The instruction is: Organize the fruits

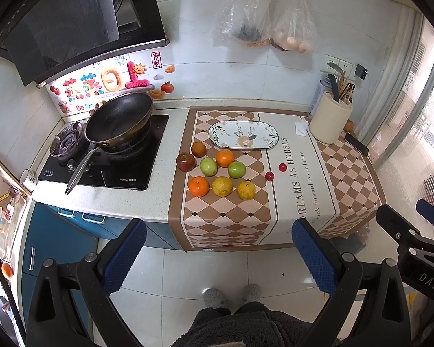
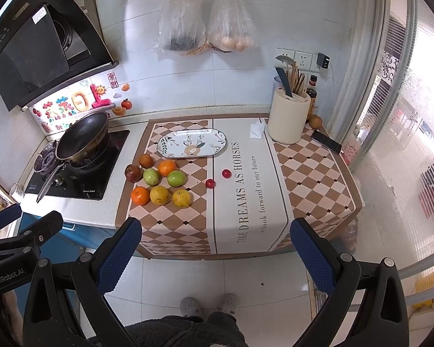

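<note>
Black tool [image 1: 217,254], blue textured pads [image 1: 124,257]

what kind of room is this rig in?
Most likely a small home kitchen. A black wok sits on a gas hob under a black range hood, and a cream utensil holder with chopsticks stands on the checked counter mat. Loose fruit lies beside a floral oval plate.

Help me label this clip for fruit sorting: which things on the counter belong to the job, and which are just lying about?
Job:
fruit cluster
two small red fruits
patterned plate, no fruit on it
left gripper and right gripper, both open

Lying about:
wok
utensil holder
phone
hanging bags
</note>
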{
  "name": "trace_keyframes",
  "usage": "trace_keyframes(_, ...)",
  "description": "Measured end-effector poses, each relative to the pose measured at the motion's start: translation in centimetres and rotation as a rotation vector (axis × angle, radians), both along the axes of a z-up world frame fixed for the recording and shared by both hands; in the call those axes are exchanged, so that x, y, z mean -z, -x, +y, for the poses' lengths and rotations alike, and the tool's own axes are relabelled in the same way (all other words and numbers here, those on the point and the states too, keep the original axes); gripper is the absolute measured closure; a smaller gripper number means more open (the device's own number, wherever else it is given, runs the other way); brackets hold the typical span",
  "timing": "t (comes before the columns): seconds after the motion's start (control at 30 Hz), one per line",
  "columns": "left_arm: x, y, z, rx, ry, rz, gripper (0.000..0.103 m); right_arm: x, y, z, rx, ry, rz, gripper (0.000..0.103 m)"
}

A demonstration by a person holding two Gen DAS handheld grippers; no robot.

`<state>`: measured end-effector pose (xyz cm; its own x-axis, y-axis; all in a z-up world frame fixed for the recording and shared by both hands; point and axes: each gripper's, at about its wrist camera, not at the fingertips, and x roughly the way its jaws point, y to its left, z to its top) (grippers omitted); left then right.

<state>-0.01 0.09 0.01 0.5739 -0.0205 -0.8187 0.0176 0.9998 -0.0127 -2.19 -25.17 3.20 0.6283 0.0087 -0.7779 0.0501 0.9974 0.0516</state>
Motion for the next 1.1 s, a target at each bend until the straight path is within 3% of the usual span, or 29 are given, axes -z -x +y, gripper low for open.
trace_keyframes(1.1,-0.3,0.9,-0.3,0.001,0.002,-0.004,0.000,-0.1,0.1,-0.5,-0.001,-0.004,0.005,0.000)
